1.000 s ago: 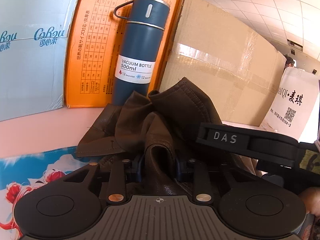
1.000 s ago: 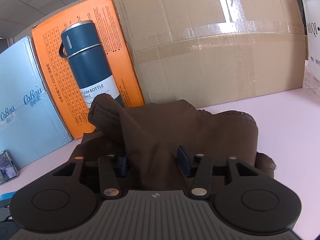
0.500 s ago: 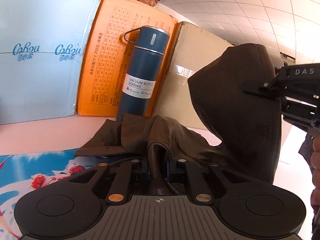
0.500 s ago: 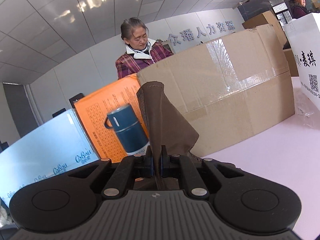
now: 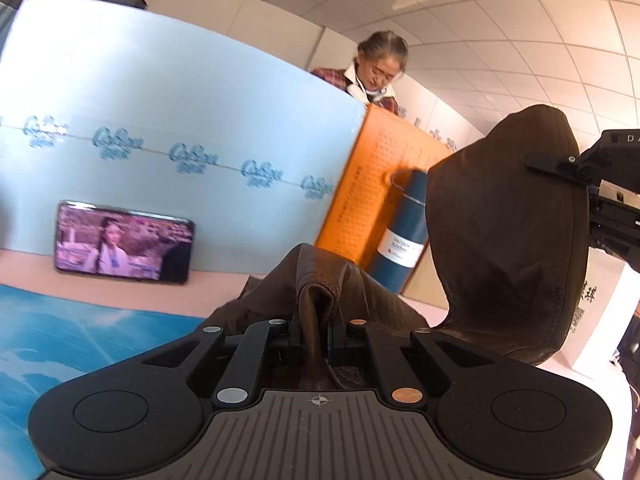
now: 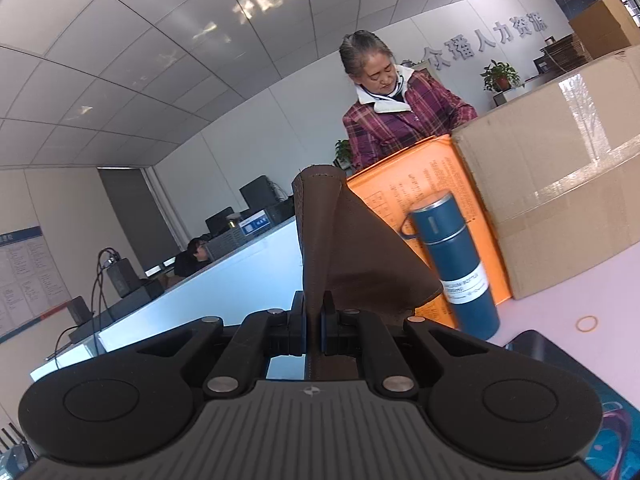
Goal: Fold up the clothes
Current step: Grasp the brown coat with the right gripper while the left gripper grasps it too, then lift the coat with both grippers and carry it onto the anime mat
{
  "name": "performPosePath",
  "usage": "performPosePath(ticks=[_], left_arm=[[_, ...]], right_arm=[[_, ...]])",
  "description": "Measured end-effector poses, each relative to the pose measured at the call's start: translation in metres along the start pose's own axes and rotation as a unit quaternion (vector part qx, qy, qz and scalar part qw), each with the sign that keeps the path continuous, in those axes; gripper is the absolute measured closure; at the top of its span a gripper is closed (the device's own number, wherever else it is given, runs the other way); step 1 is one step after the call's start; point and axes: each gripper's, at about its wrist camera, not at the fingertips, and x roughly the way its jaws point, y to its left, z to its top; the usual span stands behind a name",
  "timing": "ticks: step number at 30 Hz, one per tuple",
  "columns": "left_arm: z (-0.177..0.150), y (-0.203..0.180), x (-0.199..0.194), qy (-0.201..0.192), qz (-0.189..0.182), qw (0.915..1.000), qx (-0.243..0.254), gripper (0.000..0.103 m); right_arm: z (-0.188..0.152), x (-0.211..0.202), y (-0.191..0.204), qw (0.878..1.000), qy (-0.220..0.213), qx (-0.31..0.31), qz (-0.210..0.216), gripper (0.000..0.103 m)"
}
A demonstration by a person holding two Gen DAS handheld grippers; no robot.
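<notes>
A dark brown garment (image 5: 500,220) hangs lifted between both grippers, above the pink table (image 5: 224,292). My left gripper (image 5: 314,328) is shut on a hemmed fold of it. My right gripper (image 6: 314,320) is shut on another edge of the garment (image 6: 348,248), which stands up as a narrow flap in front of the camera. In the left wrist view the right gripper (image 5: 592,184) is at the far right, holding the cloth up high. The lower part of the garment is hidden behind the gripper bodies.
A blue vacuum bottle (image 6: 456,264) stands against an orange box (image 6: 404,208), next to a cardboard box (image 6: 560,184). A light blue carton (image 5: 180,140) has a phone (image 5: 124,242) leaning on it. A blue patterned mat (image 5: 80,340) lies at left. A woman (image 6: 392,100) stands behind the boxes.
Both grippers have risen and tilted upward with the garment, which came off the table. The left gripper's view swung left, bringing the phone and blue carton into sight.
</notes>
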Motion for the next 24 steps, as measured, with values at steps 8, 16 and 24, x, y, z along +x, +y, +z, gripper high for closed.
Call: performPosePath(ticks=[8,16,24], left_arm=[[0.046,0.034,-0.101,-0.123,0.088,0.9822,0.111,0.097],[-0.022,0.024,-0.168,-0.062,0.009,0.9884,0.139,0.096],[-0.089,0.009,-0.17,0.081,-0.143,0.981,0.103,0.091]], right_arm=[[-0.004,-0.004,0.03,0.997,-0.007,0.03,0.071,0.097],[-0.061,-0.024,-0.005,0.999,0.05,-0.003,0.005,0.098],[-0.089,-0.046,-0.066,0.991,0.092,-0.031,-0.095,0.097]])
